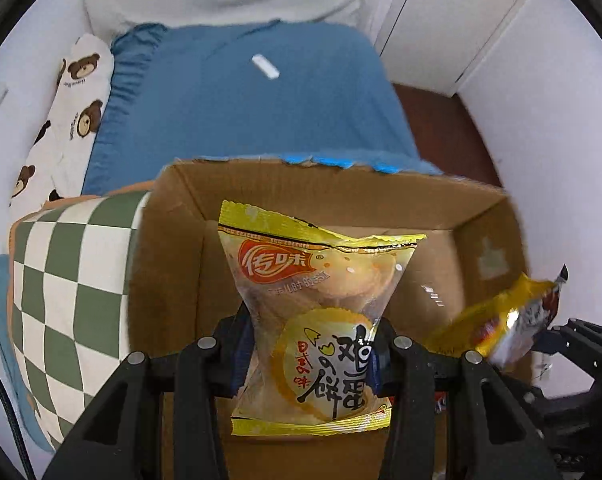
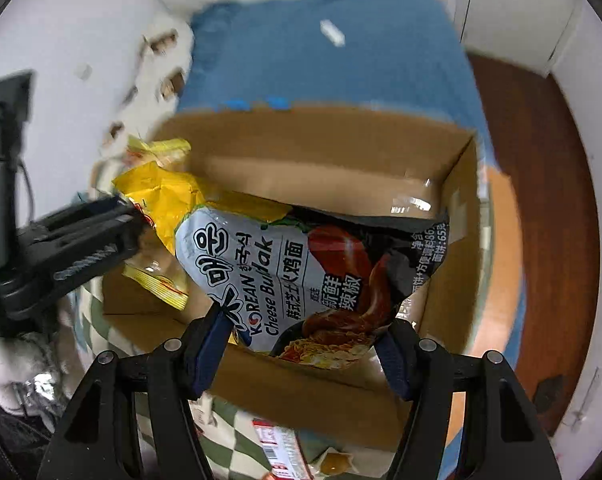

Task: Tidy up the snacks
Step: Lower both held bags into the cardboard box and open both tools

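Left wrist view, nearest first: the left gripper [image 1: 307,354] has its jaws drawn in close on a clear-and-yellow plastic packet of round egg biscuits [image 1: 311,320], pinching its waist so the film bunches between the blue pads and the packet hangs upright above the open brown cardboard box [image 1: 421,204]. That narrow grip at the middle seems chosen to keep the light bag from slipping while it is carried over the box's mouth. At the right edge of this view the yellow corner of a second packet and the dark frame of the other tool show. Right wrist view tells the same for the right gripper [image 2: 305,344]: its jaws stand about half open, and between them sits the lower edge of a wide grey, black and yellow noodle packet printed "Korean Cheese Buldak" [image 2: 297,276], held broadside because the bag is broad and flat. It too hangs over the box, with the biscuit packet just beside it on the left. By my judgement both snacks are poised to be let go into the box, whose floor looks bare where it shows. Under and beside the box lies a green-and-white checked cloth [image 1: 73,280]; beyond it spreads a blue bed sheet [image 1: 261,112], with a bear-print white pillow [image 1: 73,92] against the wall.
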Demonstrator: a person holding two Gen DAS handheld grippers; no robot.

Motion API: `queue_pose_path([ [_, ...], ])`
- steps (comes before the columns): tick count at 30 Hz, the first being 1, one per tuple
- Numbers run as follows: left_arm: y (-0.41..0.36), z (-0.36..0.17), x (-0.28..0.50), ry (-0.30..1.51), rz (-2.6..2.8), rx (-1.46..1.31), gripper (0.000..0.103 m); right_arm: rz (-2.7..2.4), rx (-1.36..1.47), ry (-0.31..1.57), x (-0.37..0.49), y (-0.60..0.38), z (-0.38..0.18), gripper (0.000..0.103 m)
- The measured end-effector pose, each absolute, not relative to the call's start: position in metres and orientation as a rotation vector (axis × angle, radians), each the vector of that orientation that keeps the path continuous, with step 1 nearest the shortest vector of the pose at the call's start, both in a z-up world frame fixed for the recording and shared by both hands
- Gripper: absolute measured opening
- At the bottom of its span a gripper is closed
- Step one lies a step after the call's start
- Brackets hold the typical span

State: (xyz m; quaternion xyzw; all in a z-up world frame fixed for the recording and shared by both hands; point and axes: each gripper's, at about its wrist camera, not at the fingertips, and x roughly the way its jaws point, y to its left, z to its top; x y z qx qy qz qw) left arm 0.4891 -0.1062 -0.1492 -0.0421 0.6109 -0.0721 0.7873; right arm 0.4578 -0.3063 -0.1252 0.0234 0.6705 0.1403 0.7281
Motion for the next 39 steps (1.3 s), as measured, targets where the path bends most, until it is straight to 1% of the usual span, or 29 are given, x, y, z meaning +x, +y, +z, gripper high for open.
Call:
queue_pose_path([
  [2,-0.106,-0.167,0.500,1.351,-0.126,-0.076,0.041,0.289,0.028,1.531,0.475,-0.307,-0.156,0.069],
  [4,-0.107,-0.180,0.509,1.379,-0.103,-0.052,0.048,0.254,0.055,1.580,0.492,-0.311,-0.179,0.071],
  [5,-0.108,-0.184,0.512,1.384,-0.101,-0.045,0.066,0.247,0.093,1.602,0.501,-0.315,-0.191,0.073],
  [6,-0.107,-0.186,0.516,1.385,-0.099,-0.046,0.089,0.249,0.119,1.604,0.506,-0.312,-0.197,0.075],
  [7,-0.106,-0.185,0.518,1.379,-0.097,-0.052,0.096,0.242,0.126,1.598,0.510,-0.314,-0.200,0.085],
  [8,-0.105,-0.184,0.519,1.369,-0.095,-0.056,0.099,0.226,0.115,1.580,0.513,-0.316,-0.202,0.094],
  [13,-0.103,-0.175,0.516,1.333,-0.089,-0.030,0.099,0.192,0.056,1.513,0.506,-0.326,-0.199,0.096],
  [15,-0.102,-0.175,0.513,1.330,-0.085,-0.026,0.099,0.161,0.033,1.484,0.490,-0.324,-0.180,0.096],
  [23,-0.098,-0.161,0.487,1.309,-0.078,-0.022,0.099,0.060,-0.002,1.414,0.470,-0.313,-0.154,0.096],
  [29,-0.091,-0.134,0.451,1.242,-0.059,-0.035,0.099,0.045,-0.002,1.330,0.437,-0.307,-0.128,0.096],
  [39,-0.084,-0.069,0.383,1.069,-0.056,-0.012,0.099,0.053,-0.023,1.180,0.374,-0.302,-0.069,0.096],
])
